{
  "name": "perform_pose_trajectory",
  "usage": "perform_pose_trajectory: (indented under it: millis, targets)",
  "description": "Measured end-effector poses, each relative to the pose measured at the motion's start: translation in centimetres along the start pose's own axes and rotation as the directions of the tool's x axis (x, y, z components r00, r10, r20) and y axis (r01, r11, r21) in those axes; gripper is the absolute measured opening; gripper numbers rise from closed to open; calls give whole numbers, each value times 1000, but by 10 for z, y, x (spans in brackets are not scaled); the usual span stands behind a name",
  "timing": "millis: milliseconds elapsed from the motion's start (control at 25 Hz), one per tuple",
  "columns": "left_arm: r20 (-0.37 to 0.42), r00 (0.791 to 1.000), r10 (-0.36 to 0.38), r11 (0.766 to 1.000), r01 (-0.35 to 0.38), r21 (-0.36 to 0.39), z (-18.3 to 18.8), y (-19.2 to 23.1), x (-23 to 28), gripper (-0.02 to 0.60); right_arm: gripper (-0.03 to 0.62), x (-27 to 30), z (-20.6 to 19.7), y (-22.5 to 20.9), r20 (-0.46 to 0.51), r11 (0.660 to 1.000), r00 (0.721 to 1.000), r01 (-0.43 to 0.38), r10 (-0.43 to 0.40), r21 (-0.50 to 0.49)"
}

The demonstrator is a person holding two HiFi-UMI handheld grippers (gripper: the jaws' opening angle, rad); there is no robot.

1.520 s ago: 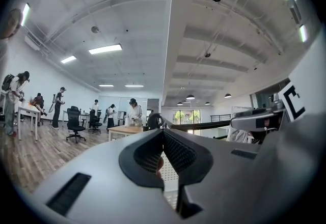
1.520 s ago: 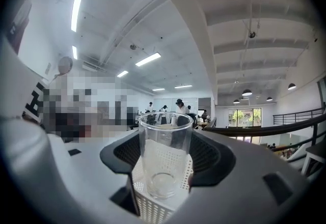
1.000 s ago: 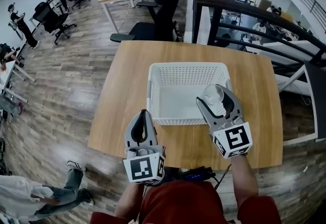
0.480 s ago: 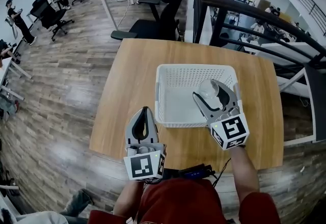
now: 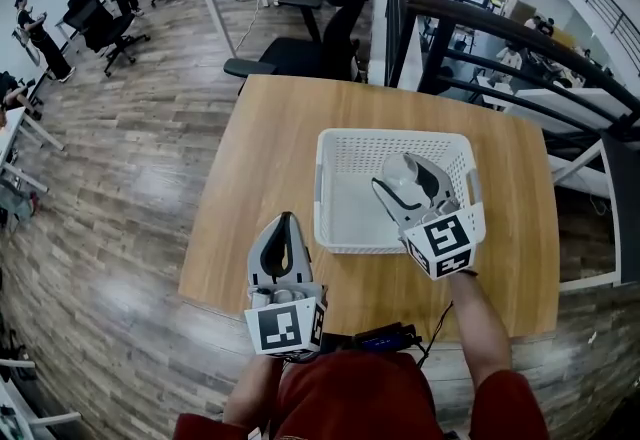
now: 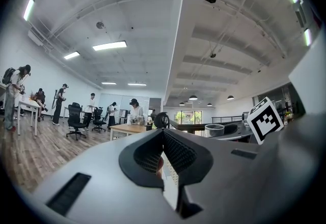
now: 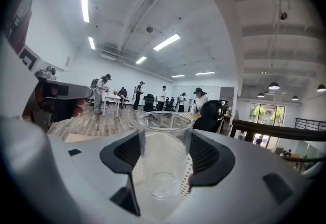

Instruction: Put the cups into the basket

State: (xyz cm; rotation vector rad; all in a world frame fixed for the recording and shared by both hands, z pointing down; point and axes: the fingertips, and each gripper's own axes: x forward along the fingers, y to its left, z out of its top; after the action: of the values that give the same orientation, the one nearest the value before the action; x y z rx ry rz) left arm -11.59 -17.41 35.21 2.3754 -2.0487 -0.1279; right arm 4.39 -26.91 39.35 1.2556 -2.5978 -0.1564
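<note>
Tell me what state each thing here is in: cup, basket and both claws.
Basket: on the table, nothing seen inside.
Clear cup: upright, gripped, above the basket.
Right gripper: shut on the clear cup.
Left gripper: shut, empty.

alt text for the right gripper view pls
A clear plastic cup stands upright, gripped between the dark jaws of the right gripper, with a white perforated basket just behind it. People stand far off in the background.
</note>
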Motion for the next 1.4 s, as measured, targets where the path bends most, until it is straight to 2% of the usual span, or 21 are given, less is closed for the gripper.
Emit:
perform_pose_trajectory:
  millis: [360,680,1400]
  targets:
    - [-8,1000,3,1000,-3,-4,-3,3,0,6,276,21,-9,-5,-40,999,999,-37,37,3]
    - [-9,1000,5,1000,-5,-7,-5,5,0,6,276,41,-11,-7,-38,997,997,-69,70,25]
    - [-31,999,17,1000,-17,4,-15,9,4,6,276,72,-70,11,-151,982,971,-188,185,-6]
